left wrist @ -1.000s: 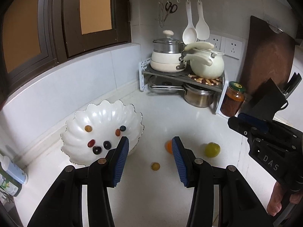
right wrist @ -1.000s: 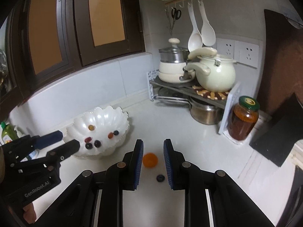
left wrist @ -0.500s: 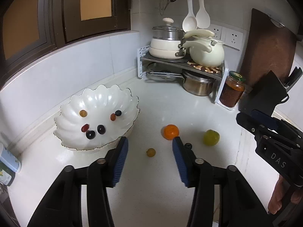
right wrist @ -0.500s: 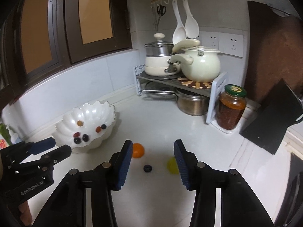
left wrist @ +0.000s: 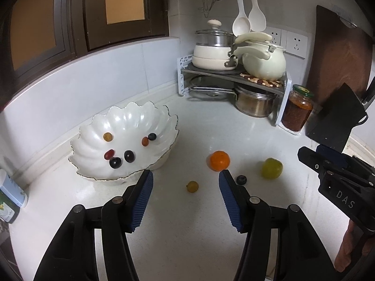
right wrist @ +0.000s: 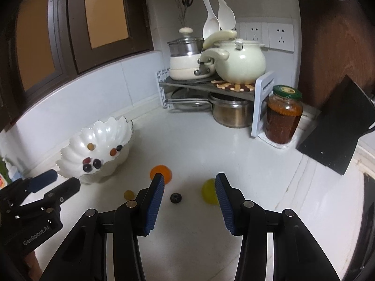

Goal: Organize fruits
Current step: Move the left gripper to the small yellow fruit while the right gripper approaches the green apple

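The left hand-held gripper [left wrist: 185, 182] is angled down toward the white tabletop [left wrist: 187, 234], its ribbed blue pads [left wrist: 144, 201] spread apart with nothing gripped; its jaws have just been opening. A small yellow grape [left wrist: 192, 186] is seen on the tabletop in the gap between them, untouched. The right hand-held gripper [right wrist: 188, 187] is tilted down likewise, its jaws parted and empty after having just been opening, and a dark blueberry [right wrist: 175, 197] lies between them on the tabletop.

Just past the fingertips a round orange [left wrist: 219, 160] and a smooth green fruit [left wrist: 271, 168] are set apart from each other on the tabletop. To the left stands a glossy white scalloped bowl [left wrist: 131, 117] with a thin gilt rim; six small fruits are held in it: two dark grapes, a red one, a yellow one, an orange-red one and a blueberry.

In the left wrist view the green fruit is shown whole, and fingers of the person [left wrist: 346, 248] are seen beneath the right hand-held gripper's black body. In the right wrist view the green fruit is half hidden behind the right pad, and the orange is partly covered by the left pad. In the corner a metal rack [right wrist: 206, 86] with cream pots and a lidded jar [right wrist: 283, 114] is seen.
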A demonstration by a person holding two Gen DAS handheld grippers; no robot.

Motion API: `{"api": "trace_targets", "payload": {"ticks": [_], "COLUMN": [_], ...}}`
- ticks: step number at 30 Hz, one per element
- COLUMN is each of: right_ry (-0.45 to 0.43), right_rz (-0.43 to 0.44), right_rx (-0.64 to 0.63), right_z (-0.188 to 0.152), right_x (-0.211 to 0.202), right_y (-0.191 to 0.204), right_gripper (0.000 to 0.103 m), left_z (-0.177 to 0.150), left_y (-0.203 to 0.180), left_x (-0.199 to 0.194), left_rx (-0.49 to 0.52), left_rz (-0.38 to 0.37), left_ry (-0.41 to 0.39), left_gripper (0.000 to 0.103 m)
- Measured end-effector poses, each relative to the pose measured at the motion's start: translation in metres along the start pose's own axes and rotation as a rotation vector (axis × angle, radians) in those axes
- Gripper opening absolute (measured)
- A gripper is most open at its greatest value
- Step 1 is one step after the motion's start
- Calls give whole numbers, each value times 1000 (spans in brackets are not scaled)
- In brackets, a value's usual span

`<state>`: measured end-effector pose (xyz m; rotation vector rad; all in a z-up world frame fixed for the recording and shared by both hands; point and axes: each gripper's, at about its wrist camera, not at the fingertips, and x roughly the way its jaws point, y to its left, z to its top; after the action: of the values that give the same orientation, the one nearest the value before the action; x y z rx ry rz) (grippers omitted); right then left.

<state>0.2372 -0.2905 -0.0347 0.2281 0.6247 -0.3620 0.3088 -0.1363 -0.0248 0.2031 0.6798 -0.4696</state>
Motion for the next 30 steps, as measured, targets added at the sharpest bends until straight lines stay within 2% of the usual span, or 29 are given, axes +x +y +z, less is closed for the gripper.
{"api": "trace_targets", "payload": {"ticks": [9, 11, 12, 30], "right_ry": [37, 45, 44, 118], "right_rz": [-21, -27, -30, -63], "right_rx": [22, 27, 32, 51], "right_z": [-9, -11, -12, -20], "right_x": [20, 25, 27, 74], "right_y": [-12, -14, -16, -35], "right_gripper": [47, 56, 58, 58], "left_z": [-6, -7, -8, -20], "left_y": [-5, -7, -8, -14], "left_x": [18, 23, 26, 82], "left_rx": [4, 5, 5, -27], "left_rz": [0, 4, 3, 21], "left_ry": [-1, 3, 8, 116], "left_gripper": [58, 58, 58, 58]}}
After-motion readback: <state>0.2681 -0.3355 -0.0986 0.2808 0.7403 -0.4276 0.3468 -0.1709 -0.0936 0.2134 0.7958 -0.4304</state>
